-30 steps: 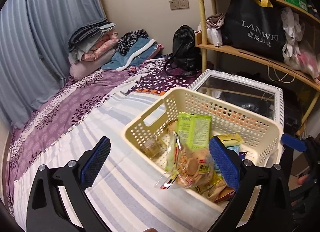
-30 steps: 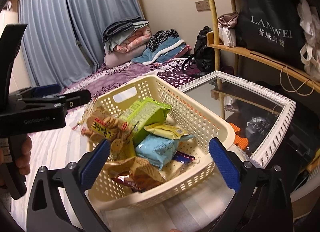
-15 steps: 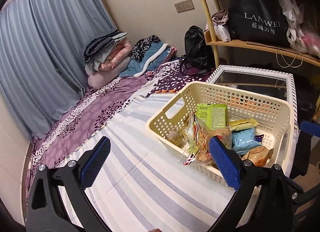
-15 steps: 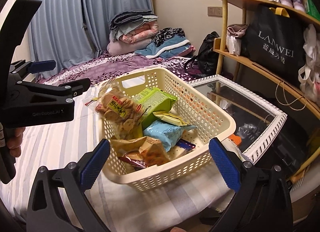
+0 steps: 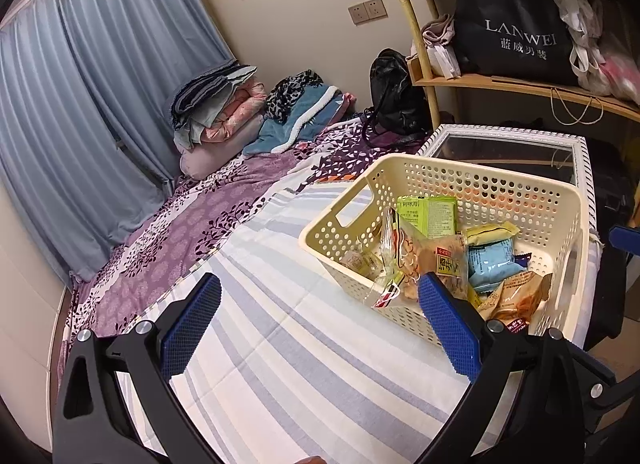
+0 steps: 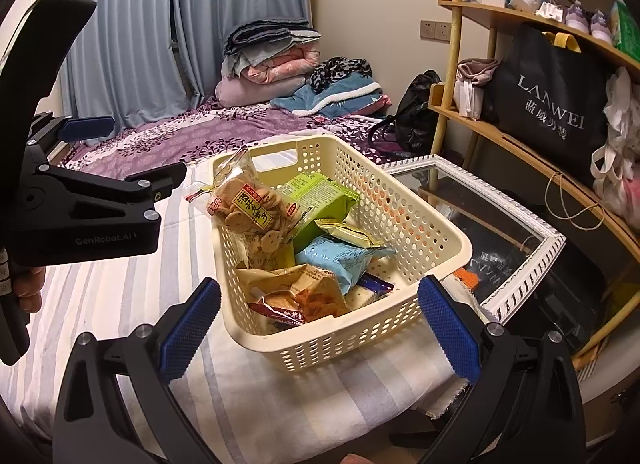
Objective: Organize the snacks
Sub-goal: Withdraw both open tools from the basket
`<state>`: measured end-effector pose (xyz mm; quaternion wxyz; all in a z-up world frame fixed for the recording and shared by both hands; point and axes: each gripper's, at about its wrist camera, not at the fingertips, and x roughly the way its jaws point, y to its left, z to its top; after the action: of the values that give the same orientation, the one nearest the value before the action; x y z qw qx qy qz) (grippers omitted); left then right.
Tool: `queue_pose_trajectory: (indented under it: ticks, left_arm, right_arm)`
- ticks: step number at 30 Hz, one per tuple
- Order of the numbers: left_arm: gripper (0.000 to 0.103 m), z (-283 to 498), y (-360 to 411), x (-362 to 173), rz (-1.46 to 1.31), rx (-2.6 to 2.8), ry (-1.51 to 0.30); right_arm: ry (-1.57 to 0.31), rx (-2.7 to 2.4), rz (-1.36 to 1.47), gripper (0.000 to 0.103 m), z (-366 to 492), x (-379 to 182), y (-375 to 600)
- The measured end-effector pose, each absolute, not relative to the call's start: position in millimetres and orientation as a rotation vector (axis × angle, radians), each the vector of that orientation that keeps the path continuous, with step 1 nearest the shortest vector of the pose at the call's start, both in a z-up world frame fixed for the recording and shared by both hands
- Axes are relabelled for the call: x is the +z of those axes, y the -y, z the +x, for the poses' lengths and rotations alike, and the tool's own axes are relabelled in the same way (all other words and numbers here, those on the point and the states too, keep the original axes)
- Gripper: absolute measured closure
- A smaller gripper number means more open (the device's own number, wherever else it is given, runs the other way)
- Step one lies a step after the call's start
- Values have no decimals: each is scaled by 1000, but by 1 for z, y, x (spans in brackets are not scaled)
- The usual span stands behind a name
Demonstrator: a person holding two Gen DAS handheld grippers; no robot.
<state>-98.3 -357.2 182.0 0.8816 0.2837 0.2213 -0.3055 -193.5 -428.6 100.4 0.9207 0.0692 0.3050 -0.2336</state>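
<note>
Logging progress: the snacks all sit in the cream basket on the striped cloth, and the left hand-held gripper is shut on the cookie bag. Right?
Not quite. The snacks do sit in the cream basket on the striped cloth, but the left wrist view shows the left hand-held gripper open and empty, apart from the cookie bag.

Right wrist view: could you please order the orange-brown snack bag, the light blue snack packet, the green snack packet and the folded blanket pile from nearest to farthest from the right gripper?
From the right gripper:
1. Orange-brown snack bag, at the basket's near end.
2. Light blue snack packet, mid-basket.
3. Green snack packet, toward the far end.
4. Folded blanket pile, against the curtain at the bed's far end.
</note>
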Motion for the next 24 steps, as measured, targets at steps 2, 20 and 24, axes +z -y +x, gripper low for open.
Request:
queue_pose_trajectory:
  ticks: [2, 20, 24]
  left_arm:
    - [3, -98, 357, 181, 595, -635, -460]
    - [3, -103, 362, 170, 630, -645, -442]
    - [3, -100, 358, 169, 625, -649, -472]
  right_arm:
    - [-630, -478, 139, 5, -193, 99, 428]
    - [-648, -479, 161, 5, -191, 92, 433]
    - [-647, -468, 152, 5, -189, 93, 430]
